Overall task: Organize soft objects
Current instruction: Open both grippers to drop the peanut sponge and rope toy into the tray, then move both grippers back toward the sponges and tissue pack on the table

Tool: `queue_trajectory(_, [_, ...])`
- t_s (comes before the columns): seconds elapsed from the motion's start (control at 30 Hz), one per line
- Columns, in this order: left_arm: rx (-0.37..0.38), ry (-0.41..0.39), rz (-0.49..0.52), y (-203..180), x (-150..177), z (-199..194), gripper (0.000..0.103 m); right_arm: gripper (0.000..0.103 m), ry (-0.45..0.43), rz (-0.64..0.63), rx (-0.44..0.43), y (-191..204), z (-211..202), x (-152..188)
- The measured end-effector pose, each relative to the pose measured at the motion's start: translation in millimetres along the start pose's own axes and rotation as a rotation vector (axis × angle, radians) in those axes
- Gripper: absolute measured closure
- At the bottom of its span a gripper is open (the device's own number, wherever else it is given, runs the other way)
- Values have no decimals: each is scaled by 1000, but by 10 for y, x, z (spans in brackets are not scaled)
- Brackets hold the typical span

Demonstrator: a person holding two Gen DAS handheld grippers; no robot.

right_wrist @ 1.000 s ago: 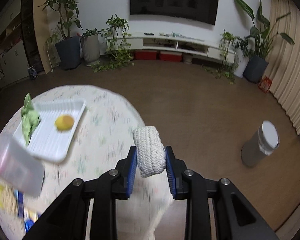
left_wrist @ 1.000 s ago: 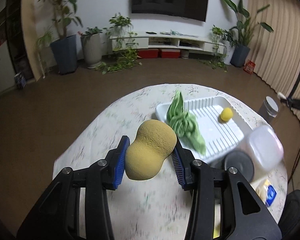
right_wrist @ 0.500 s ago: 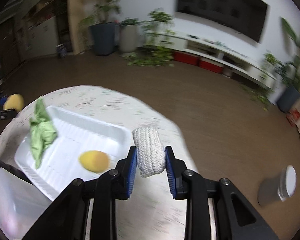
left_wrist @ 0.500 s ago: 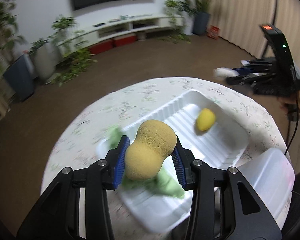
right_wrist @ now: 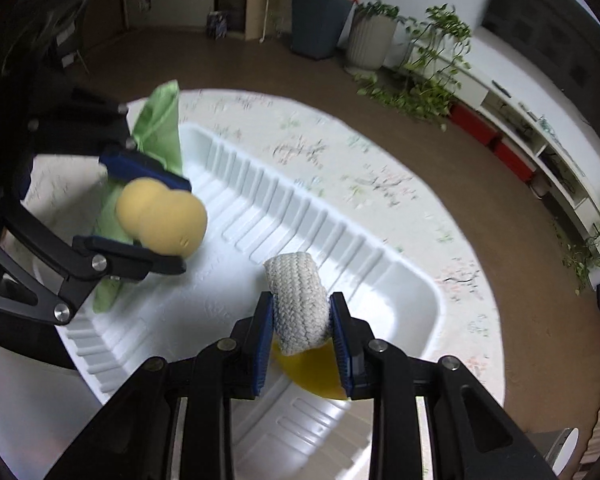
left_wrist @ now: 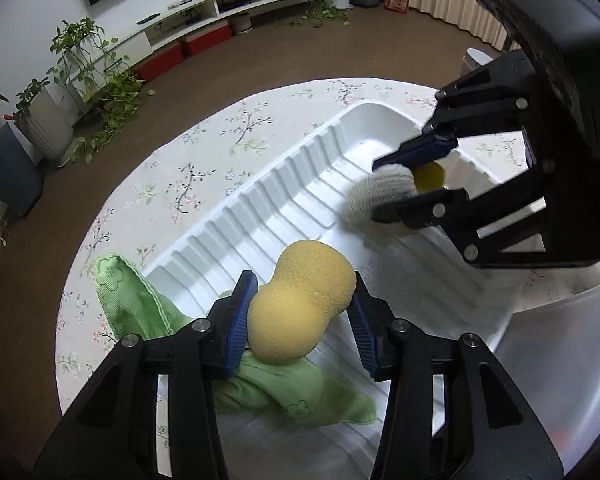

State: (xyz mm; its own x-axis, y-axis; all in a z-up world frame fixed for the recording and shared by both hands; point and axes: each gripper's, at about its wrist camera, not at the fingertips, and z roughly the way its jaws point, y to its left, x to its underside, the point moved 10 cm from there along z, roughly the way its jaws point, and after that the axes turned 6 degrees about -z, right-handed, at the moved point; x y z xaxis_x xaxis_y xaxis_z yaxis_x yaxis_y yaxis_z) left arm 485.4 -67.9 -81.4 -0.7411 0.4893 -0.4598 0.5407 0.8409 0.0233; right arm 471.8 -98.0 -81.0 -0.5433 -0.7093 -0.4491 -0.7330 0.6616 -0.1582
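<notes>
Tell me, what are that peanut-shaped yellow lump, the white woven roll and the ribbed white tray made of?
The peanut-shaped yellow lump looks like matte sponge foam: finely pitted and pinched in at its waist. The white woven roll appears to be braided cotton-like cord or cloth, going by its plaited surface. The ribbed white tray seems to be thin moulded plastic or foam, smooth with a slight sheen; which one, I cannot tell.

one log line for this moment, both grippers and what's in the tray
left gripper: opening around sponge over tray | right gripper: shut on rope roll over tray | in tray: green cloth, yellow ball
</notes>
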Motion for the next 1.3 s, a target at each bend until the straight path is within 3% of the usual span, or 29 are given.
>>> queue_trajectory(0.07, [4, -3, -12, 3, -3, -6, 53, 73, 13, -3, -10, 25, 58, 17])
queue_trajectory(0.23, [4, 3, -5, -54, 17, 0, 32, 71, 11, -13, 8, 49, 64, -14])
queue_trajectory(0.37, [4, -18, -12, -64, 3, -82, 26, 47, -3, -19, 32, 43, 9, -5])
queue_trajectory(0.53, [5, -81, -56, 16, -48, -303, 17, 34, -46, -10, 67, -40, -170, -33])
queue_trajectory(0.57, [4, -104, -69, 50, -54, -389, 10, 29, -57, -7, 73, -60, -224, -40])
queue_trajectory(0.73, [-10, -247, -187, 323, -37, -968, 0, 10, -129, 70, 110, -299, -601, -15])
queue_trajectory(0.8, [-12, -319, -281, 479, 95, -1258, 0, 1, -150, 109, 133, -436, -740, 54])
queue_trajectory(0.9, [-19, -374, -368, 618, 343, -1536, 0, 0, -174, 187, 154, -600, -970, 252])
queue_trajectory(1.1, [-43, -402, -451, 666, 882, -1766, 0, 0, -190, 304, 177, -762, -1323, 811])
queue_trajectory(1.3, [-45, -416, -520, 418, 1492, -1890, 0, 0, -202, 398, 173, -626, -1559, 1364])
